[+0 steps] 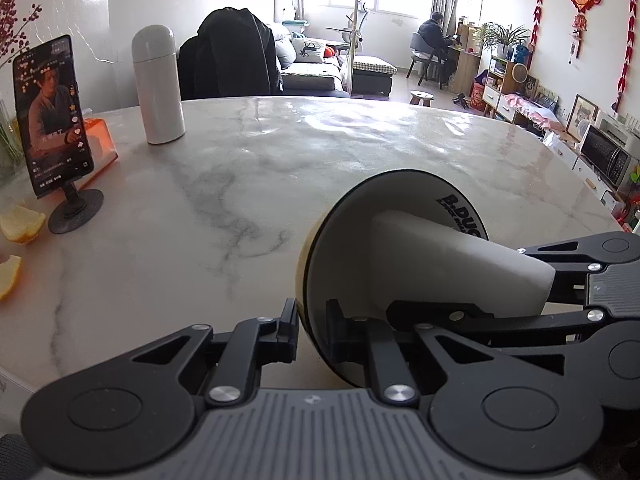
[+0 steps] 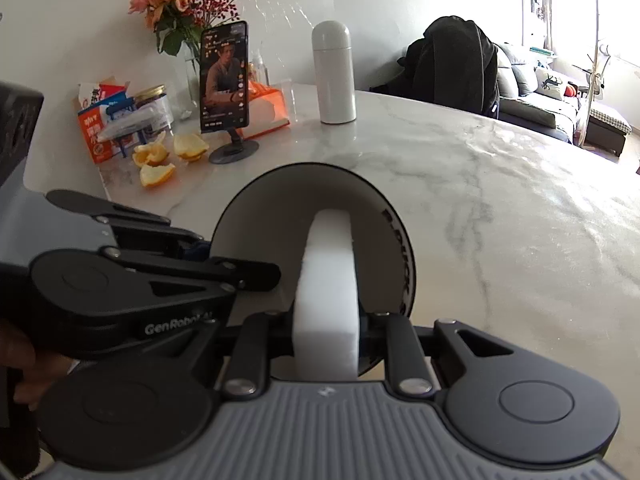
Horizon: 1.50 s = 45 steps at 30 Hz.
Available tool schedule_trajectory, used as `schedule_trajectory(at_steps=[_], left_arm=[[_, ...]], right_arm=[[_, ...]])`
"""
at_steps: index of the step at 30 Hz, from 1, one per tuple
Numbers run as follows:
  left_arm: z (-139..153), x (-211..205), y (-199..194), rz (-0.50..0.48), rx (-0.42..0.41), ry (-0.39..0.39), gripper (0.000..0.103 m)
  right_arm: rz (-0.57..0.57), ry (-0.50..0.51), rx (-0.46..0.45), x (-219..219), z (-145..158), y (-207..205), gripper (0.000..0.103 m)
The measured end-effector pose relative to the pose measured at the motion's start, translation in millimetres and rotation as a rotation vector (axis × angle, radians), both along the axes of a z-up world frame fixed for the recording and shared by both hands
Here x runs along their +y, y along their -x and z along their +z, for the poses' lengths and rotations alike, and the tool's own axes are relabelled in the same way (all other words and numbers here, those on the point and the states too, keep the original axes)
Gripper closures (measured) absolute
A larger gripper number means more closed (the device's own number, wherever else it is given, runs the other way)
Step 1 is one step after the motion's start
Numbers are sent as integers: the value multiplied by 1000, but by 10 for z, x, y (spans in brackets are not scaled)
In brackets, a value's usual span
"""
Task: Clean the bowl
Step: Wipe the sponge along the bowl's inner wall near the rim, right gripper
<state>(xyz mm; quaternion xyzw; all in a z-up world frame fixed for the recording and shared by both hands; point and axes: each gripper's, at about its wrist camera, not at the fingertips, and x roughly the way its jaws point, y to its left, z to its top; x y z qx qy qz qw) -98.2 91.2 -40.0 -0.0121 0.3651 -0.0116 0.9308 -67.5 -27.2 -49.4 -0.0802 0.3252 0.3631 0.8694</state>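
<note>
Right wrist view: the sponge (image 2: 326,280) was clamped by the right gripper (image 2: 326,332) inside the bowl (image 2: 256,208). The bowl's rim was pinched by the left gripper (image 1: 312,332); hard scrubbing could twist it loose.

Table (image 1: 280,152): polished marble-look stone, white with grey veins, glossy, mirrors the window light.
Bowl (image 1: 348,240): smooth glazed ceramic by its look, grey sheen inside, cream outside, black printed rim band.
Sponge (image 2: 326,280): white foam block, matt, fine-grained.
Left gripper (image 1: 312,328) and right gripper (image 2: 326,320): matt black plastic links, bright metal rivets, ribbed grey plastic body.
Flask (image 1: 158,84): white, smooth, satin finish; probably coated metal.
Phone (image 1: 50,116): glossy glass screen on a matt dark stand.
Peels (image 2: 160,160): orange rind, dimpled, dull.
</note>
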Motion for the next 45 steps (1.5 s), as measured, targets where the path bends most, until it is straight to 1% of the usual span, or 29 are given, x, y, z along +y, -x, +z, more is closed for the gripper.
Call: schedule_trajectory(at_steps=[10,16,18,21,24,28,31,33,35,36,40,45], left_arm=[[-36,-351,-219,-59,-17,25,90],[-86,-523,-347,-91,-25,90,90],[-116,-584,-389,-102,-35,115,90],[-136,-665,-425,-111,-54,110,90],[-153,-722,-449,-113,-65,123,90],[-151,-738,-466,-132,-67,110,90],[-153,-712,-495,-153,-46,110,87],[-147,-697,-516,-151,-38,99,78],[-137,-702,-528,-145,-35,77,71],[-130,-707,-538,-144,-32,61,70],[-89,-736,-593,-150,-6,30,69],[-44,-815,-597,-175,-23,-48,69]], right_arm=[[-110,27,-19,-301,24,-177,82],[-167,66,-39,-500,59,-279,83],[-185,84,-50,-557,65,-304,81],[-209,115,-71,-638,64,-339,81],[-224,114,-76,-718,61,-385,81],[-241,115,-82,-773,61,-413,81],[-230,129,-103,-762,48,-382,81],[-224,135,-115,-745,39,-361,81],[-224,132,-115,-747,31,-358,81],[-226,128,-113,-755,28,-360,81],[-234,117,-107,-783,22,-356,81],[-243,116,-109,-796,26,-365,81]])
